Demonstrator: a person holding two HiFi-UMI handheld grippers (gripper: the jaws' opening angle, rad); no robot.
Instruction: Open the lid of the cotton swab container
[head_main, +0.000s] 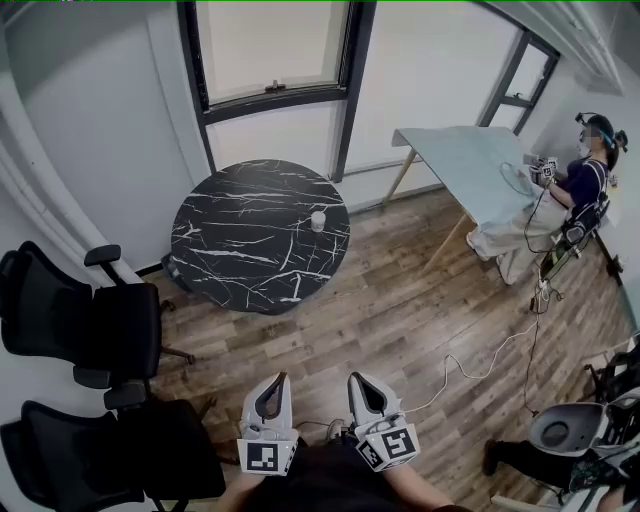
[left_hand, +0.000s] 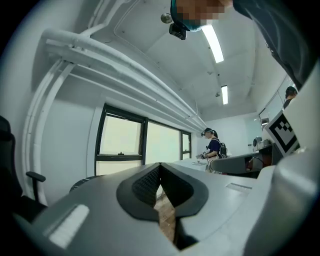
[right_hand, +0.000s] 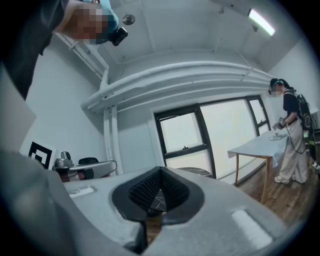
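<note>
Head view showed the cotton swab container standing upright, long axis vertical, on the round black table. It stood well apart from the left gripper and right gripper, whose jaws were together, holding nothing.

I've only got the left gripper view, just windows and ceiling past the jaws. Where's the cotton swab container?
Observer: The head view shows the cotton swab container standing on the round black table, right of its middle.
Operator: Is either gripper close to it?
Observer: No. The left gripper and right gripper are low by the person's body, with a stretch of wooden floor between them and the table.
Operator: Is the right one carrying anything?
Observer: No. The right gripper view shows its jaws together with nothing between them.
</note>
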